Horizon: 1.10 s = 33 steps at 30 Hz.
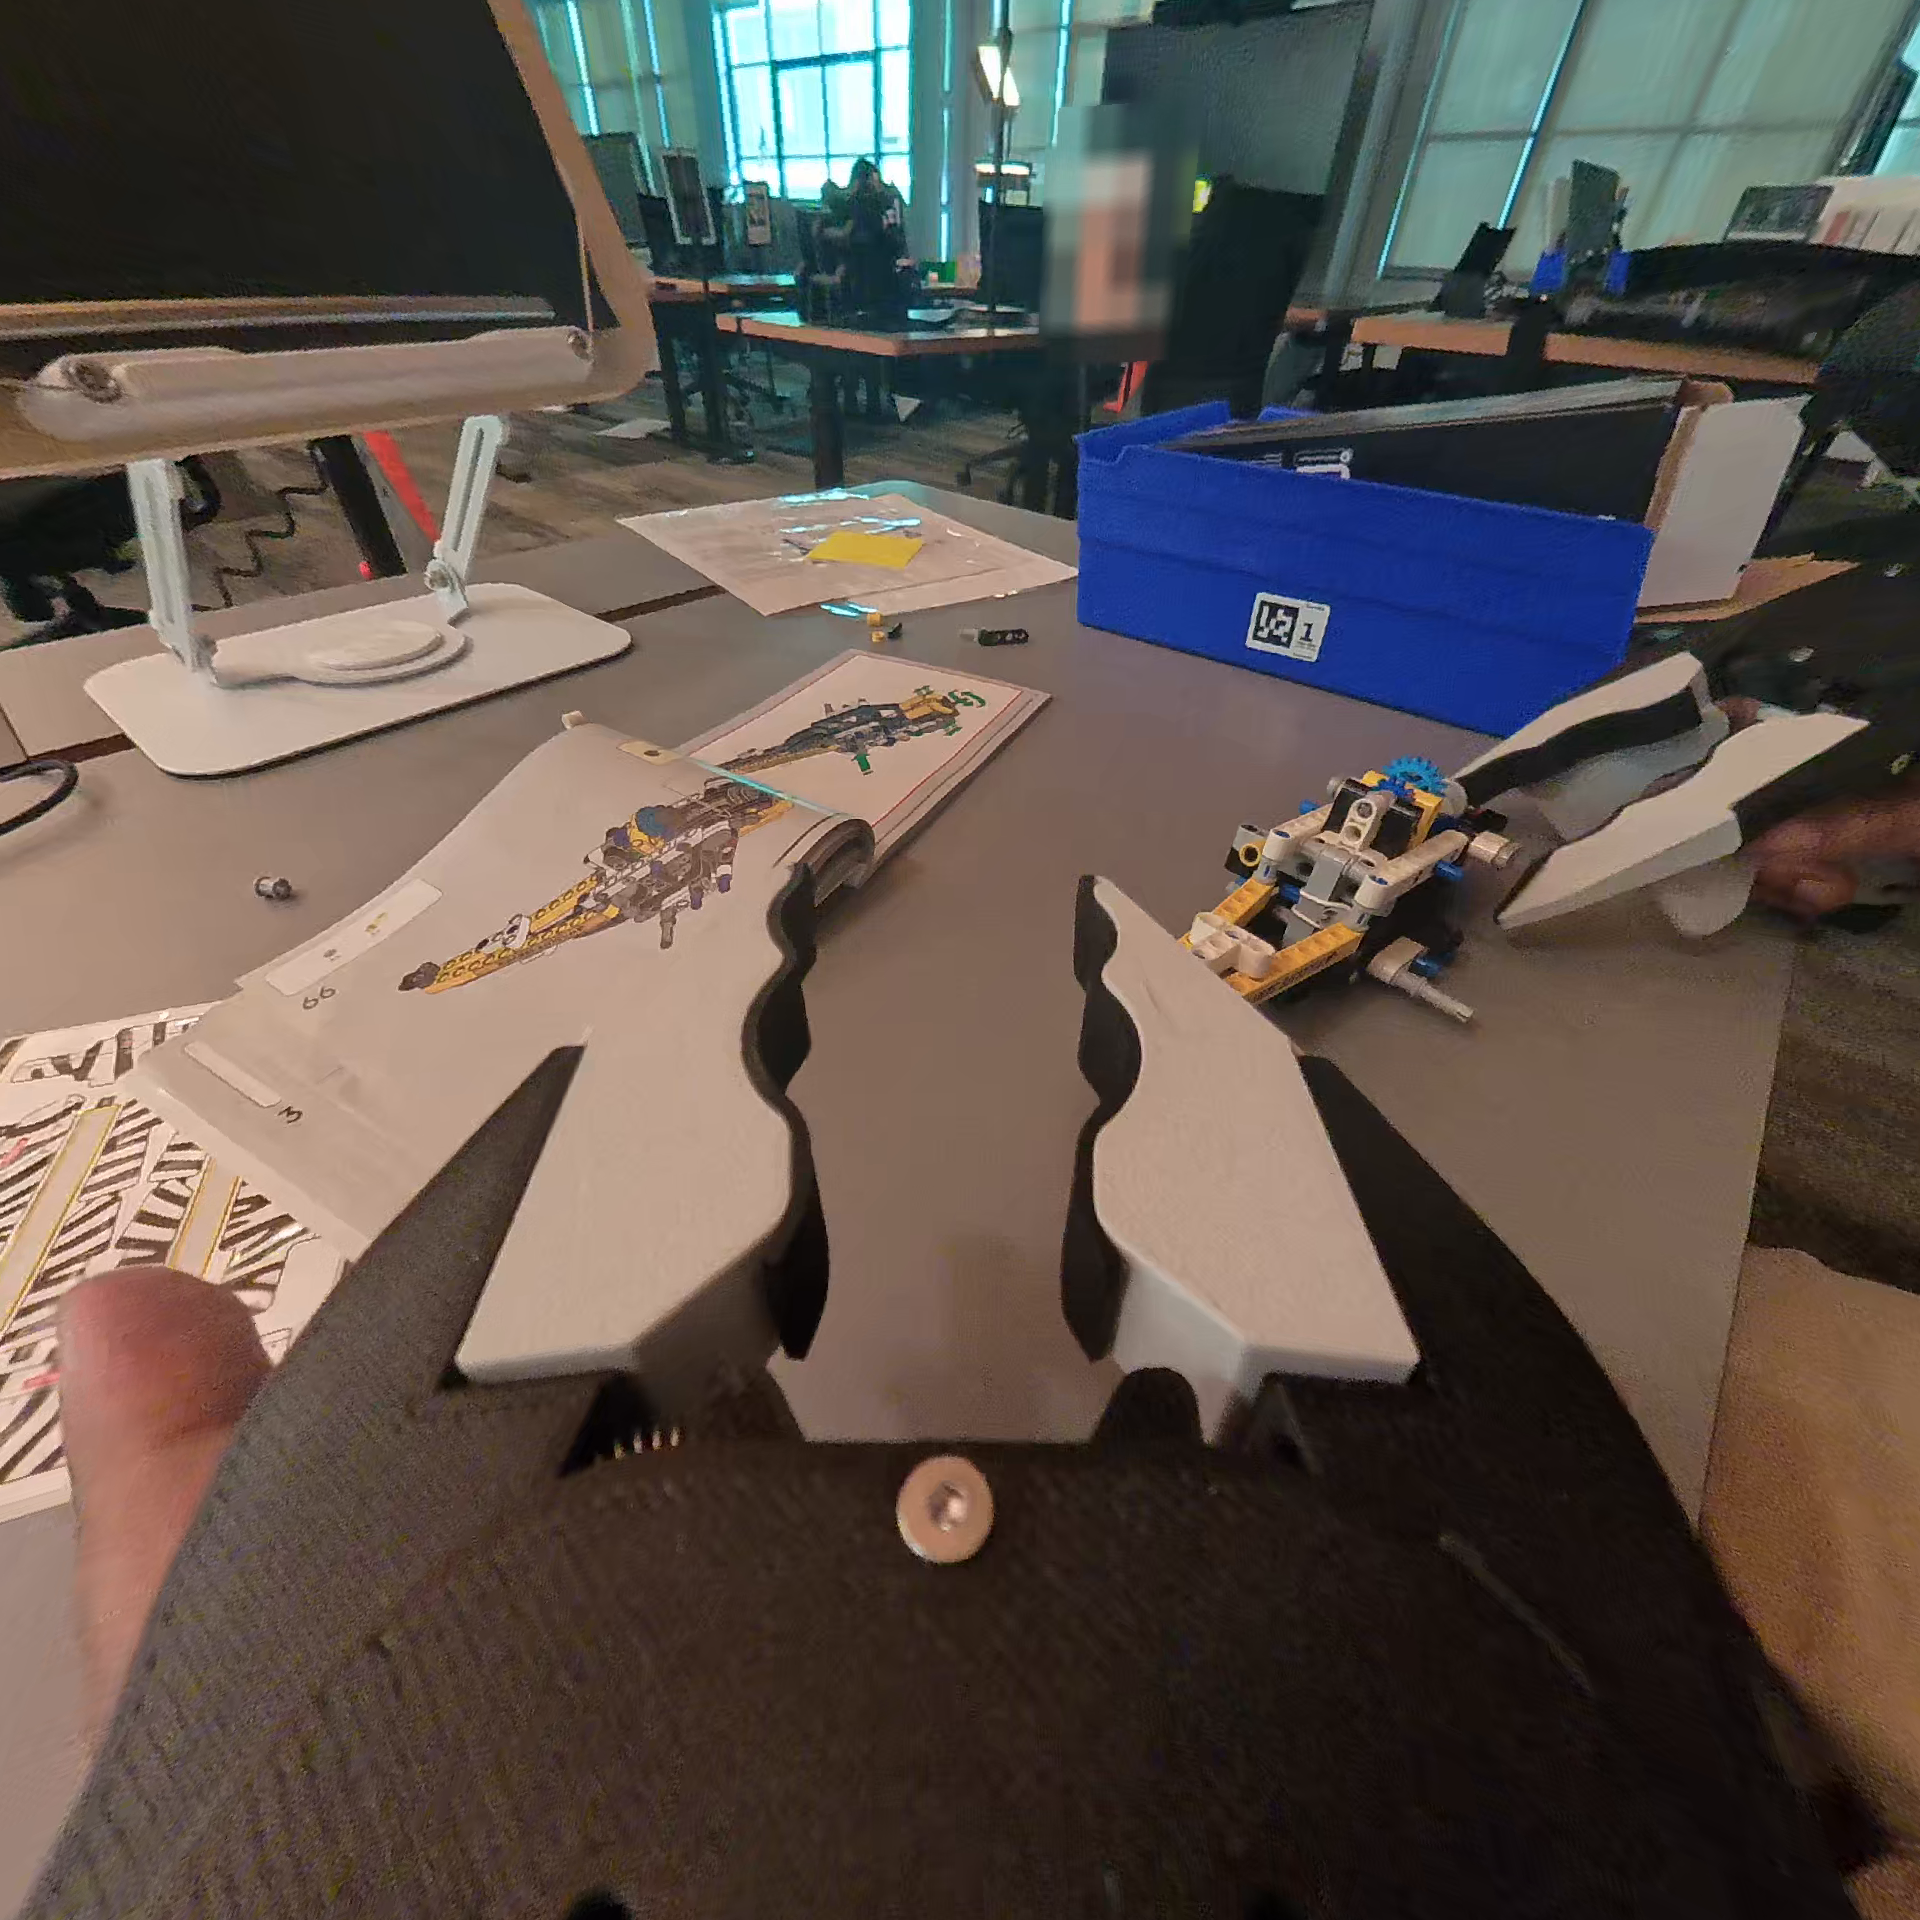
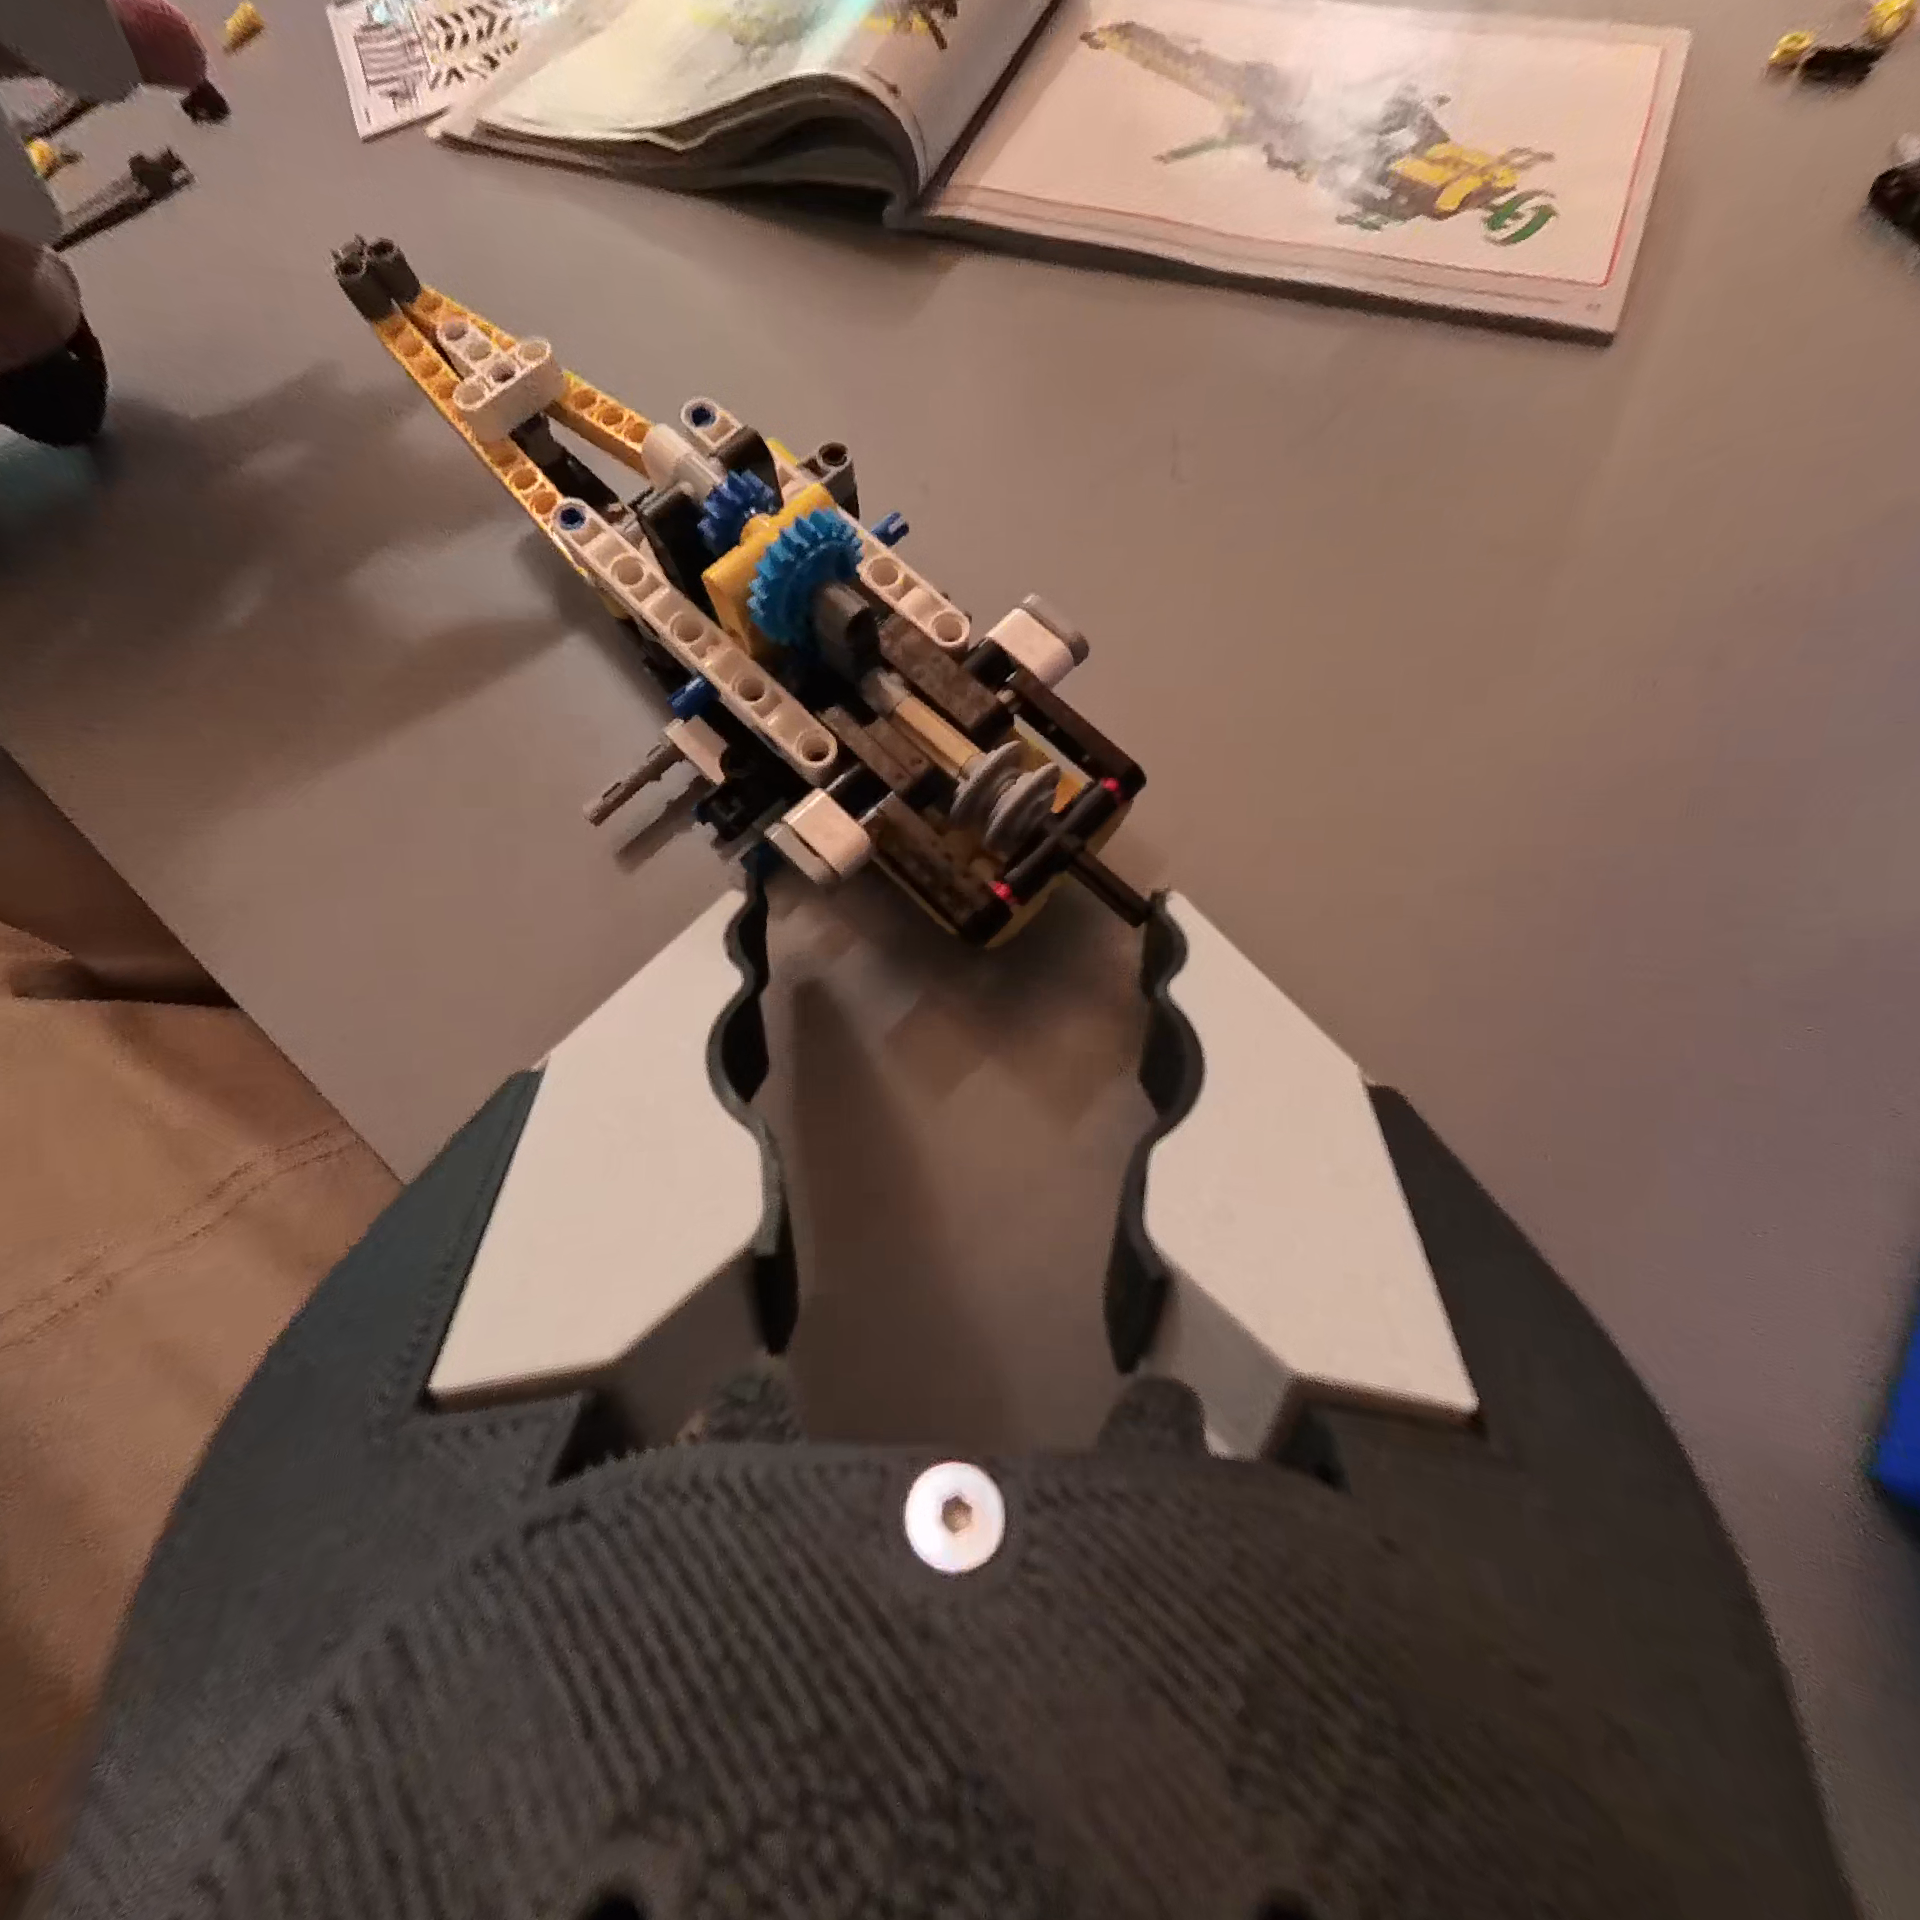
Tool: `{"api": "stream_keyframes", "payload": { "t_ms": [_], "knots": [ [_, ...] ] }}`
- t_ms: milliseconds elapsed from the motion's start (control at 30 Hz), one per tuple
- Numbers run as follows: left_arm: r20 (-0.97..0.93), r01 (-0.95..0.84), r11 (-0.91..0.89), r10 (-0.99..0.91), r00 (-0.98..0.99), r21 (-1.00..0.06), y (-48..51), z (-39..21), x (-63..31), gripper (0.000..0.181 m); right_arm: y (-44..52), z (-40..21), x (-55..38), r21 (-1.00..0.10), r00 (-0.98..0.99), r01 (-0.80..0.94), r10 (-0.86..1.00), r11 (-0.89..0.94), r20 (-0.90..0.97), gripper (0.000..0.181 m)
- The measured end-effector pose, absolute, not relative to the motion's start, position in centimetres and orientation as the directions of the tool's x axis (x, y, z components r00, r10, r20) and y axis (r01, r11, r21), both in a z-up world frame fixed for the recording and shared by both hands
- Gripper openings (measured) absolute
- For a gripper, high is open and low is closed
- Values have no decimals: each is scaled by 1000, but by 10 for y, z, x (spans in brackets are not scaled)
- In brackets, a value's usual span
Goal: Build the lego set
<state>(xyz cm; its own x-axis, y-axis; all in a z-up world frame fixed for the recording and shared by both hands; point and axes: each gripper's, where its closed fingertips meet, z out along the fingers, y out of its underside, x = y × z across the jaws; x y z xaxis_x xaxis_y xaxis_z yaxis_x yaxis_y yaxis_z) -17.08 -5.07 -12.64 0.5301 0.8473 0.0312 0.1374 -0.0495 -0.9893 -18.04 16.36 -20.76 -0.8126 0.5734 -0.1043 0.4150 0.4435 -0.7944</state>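
A partly built lego model (image 2: 769,623) of yellow, white, black and blue parts with blue gears lies on the grey table (image 2: 1455,727). My right gripper (image 2: 956,904) is open, its fingertips just at the model's near end, holding nothing. In the left wrist view the model (image 1: 1340,883) lies to the right, with the right gripper (image 1: 1496,842) open beside it. My left gripper (image 1: 940,883) is open and empty above bare table, left of the model. The open instruction booklet (image 1: 665,852) lies beyond its left finger; it also shows in the right wrist view (image 2: 1247,145).
A blue bin (image 1: 1361,582) with a dark box in it stands at the back right. A white tablet stand (image 1: 353,665) is at the back left. A sticker sheet (image 1: 114,1226) lies left. Small loose parts (image 1: 935,629) and a plastic bag (image 1: 842,551) lie beyond the booklet.
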Motion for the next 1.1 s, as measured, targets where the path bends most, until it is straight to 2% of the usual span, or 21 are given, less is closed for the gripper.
{"api": "stream_keyframes", "payload": {
  "t_ms": [133,233,367,500,567,700,900,1100],
  "knots": [
    [33,133,-46,844,535,-990,-49,-126,-170,42,149,-204,-170,-806,-832,413,536,424,-145,67],
    [40,133,-37,846,531,-990,-50,-125,-170,42,124,-192,-152,-827,-856,440,443,351,-267,58],
    [62,138,-13,848,527,-990,-53,-124,-170,43,111,-182,-130,-848,-901,407,302,341,-311,58],
    [73,139,-1,847,526,-990,-54,-123,-171,43,108,-138,-118,-910,-917,388,155,146,-367,60],
    [73,139,-1,845,529,-990,-53,-123,-171,43,114,-130,-129,-933,-924,346,210,97,-321,65],
    [79,137,6,843,532,-991,-52,-123,-170,43,123,-145,-147,-951,-920,238,358,195,-157,66],
    [64,135,-12,840,538,-991,-49,-123,-169,43,107,-181,-139,-879,-939,126,342,460,45,62],
    [31,126,-44,841,541,-991,-46,-124,-168,43,107,-193,-143,-841,-929,133,362,525,79,57]
  ]
}}
